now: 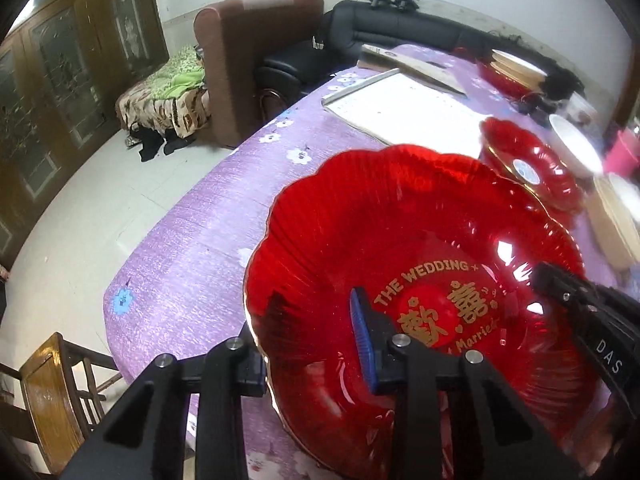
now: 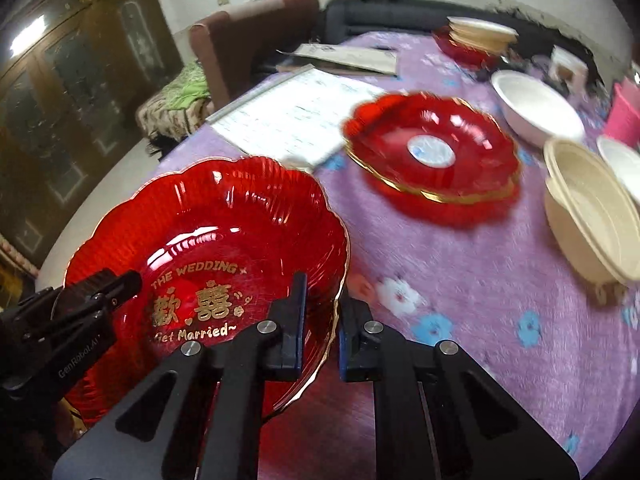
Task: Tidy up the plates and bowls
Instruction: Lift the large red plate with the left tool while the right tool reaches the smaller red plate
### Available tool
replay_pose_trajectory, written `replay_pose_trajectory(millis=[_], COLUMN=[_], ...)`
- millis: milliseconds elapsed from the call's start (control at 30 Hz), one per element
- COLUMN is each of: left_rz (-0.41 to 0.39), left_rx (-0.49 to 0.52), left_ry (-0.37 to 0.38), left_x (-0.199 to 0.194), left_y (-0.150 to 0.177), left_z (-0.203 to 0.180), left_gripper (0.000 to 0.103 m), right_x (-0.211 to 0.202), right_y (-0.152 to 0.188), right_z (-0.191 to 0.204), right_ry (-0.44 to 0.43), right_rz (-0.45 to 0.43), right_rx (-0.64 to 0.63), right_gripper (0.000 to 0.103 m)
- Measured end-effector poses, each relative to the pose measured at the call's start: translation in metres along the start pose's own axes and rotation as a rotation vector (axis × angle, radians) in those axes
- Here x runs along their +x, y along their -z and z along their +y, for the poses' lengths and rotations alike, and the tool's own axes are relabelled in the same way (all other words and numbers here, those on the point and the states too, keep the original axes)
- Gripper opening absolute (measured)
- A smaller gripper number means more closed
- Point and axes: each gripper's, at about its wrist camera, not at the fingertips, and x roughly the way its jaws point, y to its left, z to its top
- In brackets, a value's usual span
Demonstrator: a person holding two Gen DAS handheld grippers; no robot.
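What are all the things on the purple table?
wedding plate: one, red with gold words, near edge, gripped on both rims
plate stack: red, mid-table
red plates under cream bowls: far end
cream bowls: nested, right side
white bowl: one, behind them
paper sheet: white, middle
tablecloth: purple, flowered
left gripper: black, on plate's left rim
right gripper: black, on plate's right rim

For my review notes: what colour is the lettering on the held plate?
Gold, on the red plate; clearest in the right wrist view.
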Motion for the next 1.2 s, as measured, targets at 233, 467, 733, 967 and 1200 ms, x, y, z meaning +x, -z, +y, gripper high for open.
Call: replay_pose_trajectory(millis=[233, 467, 733, 967, 1200], left_rz=[0.024, -0.162, -0.111, 0.254, 0.359], left_rx=[-0.018, -0.015, 0.078, 0.116, 0.137], left_ry=[-0.013, -0.040, 0.166, 0.290, 0.230], left_x=[-0.019, -0.084, -0.075, 0.042, 0.098], left_y=[0.004, -0.003, -0.098, -0.183, -0.202], left_z=[0.016, 0.035, -0.004, -0.078, -0.125], left_gripper=[0.058, 0.078, 0.083, 0.082, 0.082], right_x=[-0.009, -0.064, -0.055, -0.010, 0.005], right_y=[0.002, -0.009, -0.047, -0.057, -0.066], right_z=[-0.009, -0.056, -0.114, -0.140, -0.151], right_ry=[-0.135, -0.143, -0.219, -0.306, -0.239], right_rz=[0.010, -0.173, -0.132, -0.026, -0.021], right_rx=[0.010, 0.075, 0.369, 0.616, 0.676], right_gripper=[0.033, 0.048, 0.049, 0.049, 0.049])
